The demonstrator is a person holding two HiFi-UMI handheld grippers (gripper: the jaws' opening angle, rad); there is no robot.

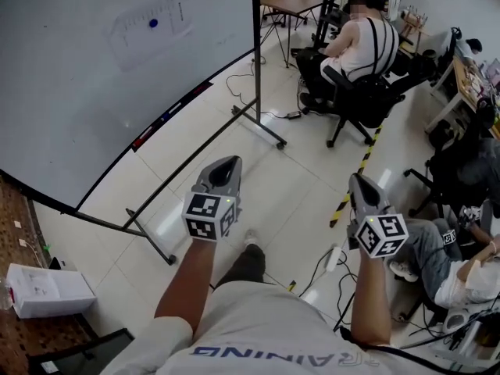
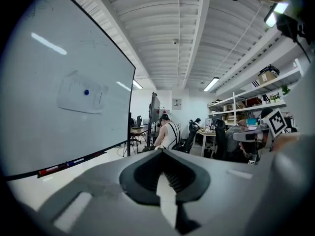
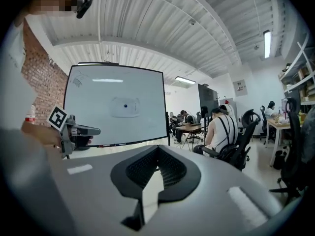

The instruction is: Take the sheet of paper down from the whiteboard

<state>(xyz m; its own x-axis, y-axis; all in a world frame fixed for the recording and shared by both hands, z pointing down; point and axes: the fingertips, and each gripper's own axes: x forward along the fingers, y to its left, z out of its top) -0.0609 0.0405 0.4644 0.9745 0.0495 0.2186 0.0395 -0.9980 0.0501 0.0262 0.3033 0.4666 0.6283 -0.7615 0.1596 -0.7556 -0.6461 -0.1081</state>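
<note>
A white sheet of paper (image 1: 137, 31) hangs on the whiteboard (image 1: 70, 92) under a blue magnet (image 1: 153, 23), far up and left of both grippers. My left gripper (image 1: 227, 166) is shut and empty, held in the air well short of the board. My right gripper (image 1: 358, 183) is also shut and empty, level with it to the right. In the left gripper view the paper (image 2: 74, 98) and magnet (image 2: 86, 92) lie left of the closed jaws of my left gripper (image 2: 163, 175). The right gripper view shows the paper (image 3: 117, 109) straight ahead, beyond my right gripper (image 3: 153, 173).
The board's wheeled stand (image 1: 266, 131) spreads its feet over the floor. A person on an office chair (image 1: 355, 49) sits behind the board's right edge, another person (image 1: 453, 264) at the right. Cables and striped tape (image 1: 355, 178) cross the floor. A white box (image 1: 47, 291) lies at the left.
</note>
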